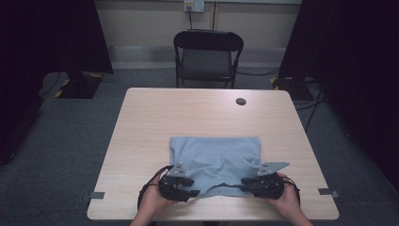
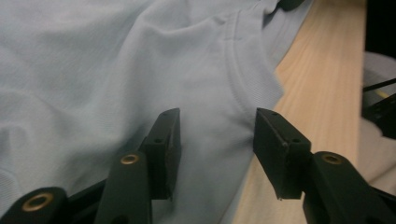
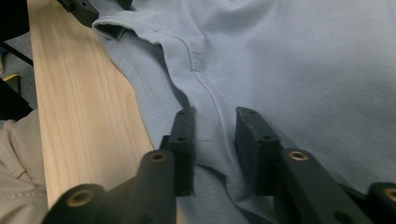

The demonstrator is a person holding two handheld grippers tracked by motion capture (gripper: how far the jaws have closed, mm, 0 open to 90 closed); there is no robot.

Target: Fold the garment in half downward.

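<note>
Holding a gripper in each hand at the near edge of the table (image 1: 141, 117), I am working on a light blue T-shirt (image 1: 214, 157) that is lying flat toward the near middle of the wooden top. My left gripper (image 1: 194, 192) is sitting at the shirt's near left corner, and in the left gripper view its jaws are standing wide apart, one black pad (image 2: 164, 144) pressing down on the cloth and the other hanging over the shirt's stitched edge where the wood begins; nothing is pinched between them. My right gripper (image 1: 243, 182) is resting at the near right corner, and in the right gripper view its jaws are standing partly open, straddling a raised seam of the fabric, with the cloth bunching up between the pads (image 3: 184, 135) but not clamped. Between the two grippers the shirt's near edge is curving inward and wrinkling, while its far edge is lying straight across the table. Farther along the tabletop a small dark round hole (image 1: 241, 101) is showing near the far right side. Beyond the table a black folding chair (image 1: 207, 56) is standing on the grey floor, facing me, with a wall socket (image 1: 194, 5) on the wall behind it.
</note>
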